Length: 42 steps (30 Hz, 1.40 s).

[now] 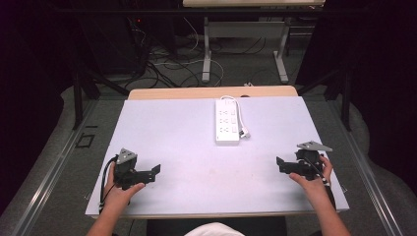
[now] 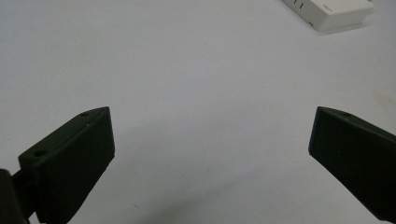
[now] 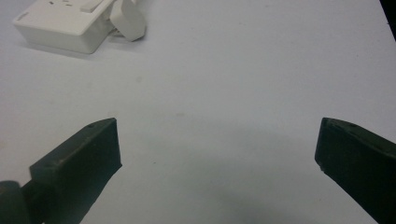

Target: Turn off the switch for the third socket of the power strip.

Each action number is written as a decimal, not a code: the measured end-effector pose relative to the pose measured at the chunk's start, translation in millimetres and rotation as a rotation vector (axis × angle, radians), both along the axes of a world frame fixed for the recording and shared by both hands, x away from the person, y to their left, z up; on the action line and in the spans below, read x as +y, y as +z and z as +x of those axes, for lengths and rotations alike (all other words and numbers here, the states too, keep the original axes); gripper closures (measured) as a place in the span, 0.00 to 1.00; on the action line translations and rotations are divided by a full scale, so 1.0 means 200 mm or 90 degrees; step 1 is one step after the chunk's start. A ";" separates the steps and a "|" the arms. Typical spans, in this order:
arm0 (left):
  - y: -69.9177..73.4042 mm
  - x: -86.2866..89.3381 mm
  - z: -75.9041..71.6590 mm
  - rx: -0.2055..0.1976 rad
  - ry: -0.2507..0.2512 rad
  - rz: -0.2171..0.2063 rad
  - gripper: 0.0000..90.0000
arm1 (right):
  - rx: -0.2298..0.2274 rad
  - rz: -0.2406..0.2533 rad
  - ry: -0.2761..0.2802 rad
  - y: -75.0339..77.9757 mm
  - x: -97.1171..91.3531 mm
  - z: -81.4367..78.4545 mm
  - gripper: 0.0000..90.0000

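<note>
High view: white rectangular plastic power strip (image 1: pixel 227 123) lying flat at upper centre of the pale matte table top (image 1: pixel 187 147), long axis running away from the camera, white cord (image 1: pixel 235 101) looping off its far end, small white plug (image 1: pixel 244 132) just beside its right edge. Socket detail too small to read. Left black two-jaw gripper (image 1: pixel 156 169) at lower left, held in a hand (image 1: pixel 120 189), jaws apart and pointing right toward frame centre, grey three-cornered plate on top. Right black two-jaw gripper (image 1: pixel 279 163) at lower right, held in the other hand (image 1: pixel 310 177), jaws pointing left; spread hard to judge from this angle. Both well apart from the strip. No containers on the table. Background floor cables and desk legs at top, dim.

Left gripper view: jaws wide apart at lower left and lower right, nothing between them, bare table below. Corner of the strip (image 2: pixel 331 11) cut off at the upper right edge.

Right gripper view: jaws wide apart, holding nothing. End of the strip (image 3: pixel 65 23) at upper left, cropped by the frame, plug (image 3: pixel 127 18) touching its side.
</note>
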State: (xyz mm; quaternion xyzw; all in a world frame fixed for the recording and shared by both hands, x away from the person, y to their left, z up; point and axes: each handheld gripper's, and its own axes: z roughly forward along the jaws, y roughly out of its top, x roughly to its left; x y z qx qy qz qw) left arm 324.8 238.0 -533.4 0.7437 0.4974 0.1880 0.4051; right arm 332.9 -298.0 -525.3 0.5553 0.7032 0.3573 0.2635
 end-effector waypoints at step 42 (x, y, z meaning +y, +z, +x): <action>0.00 -0.01 -0.01 0.002 0.006 -0.005 0.00 | 0.041 -0.046 0.040 0.23 0.11 0.07 0.00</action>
